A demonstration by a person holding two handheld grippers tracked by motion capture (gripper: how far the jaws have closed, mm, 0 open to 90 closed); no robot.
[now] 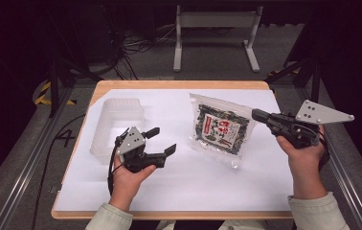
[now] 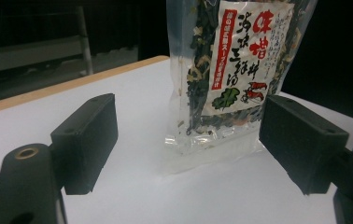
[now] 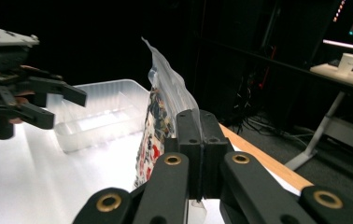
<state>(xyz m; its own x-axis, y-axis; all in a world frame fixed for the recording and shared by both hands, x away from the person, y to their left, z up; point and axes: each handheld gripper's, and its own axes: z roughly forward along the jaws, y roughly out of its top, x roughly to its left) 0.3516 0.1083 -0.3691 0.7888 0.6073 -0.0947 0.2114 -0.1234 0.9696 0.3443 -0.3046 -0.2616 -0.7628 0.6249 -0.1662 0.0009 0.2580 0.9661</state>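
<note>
Seaweed bag [image 1: 220, 130] sits right of table centre, lifted on its right edge, lower corner still resting on the white sheet [image 1: 179, 191]. Clear pouch, dark dried greens inside, white label with red characters. Right gripper [image 1: 256, 114] pinches the bag's right edge; in the right gripper view the jaws are pressed together with the plastic seam [image 3: 165, 93] rising out between them. Bag stands near-upright in that view, tilted. Left gripper [image 1: 162, 140] is left of the bag and apart from it, jaws spread wide with nothing between the pads; in the left gripper view the bag [image 2: 230, 70] stands ahead of the open jaws, not touching either pad [image 2: 88, 140].

Clear plastic tray [image 1: 117, 125] lies at the sheet's left side, just behind the left gripper, compartments visible, well apart from the bag. White sheet covers most of the wooden table [image 1: 179, 85]. No object lies between the left gripper and the bag, just bare sheet. Beyond the table: white desk frame [image 1: 215, 28], loose cables [image 1: 136, 45] on the floor, yellow-black tape [image 1: 45, 93] at left. A paper cup [image 3: 349, 63] stands on a far desk in the right gripper view.
</note>
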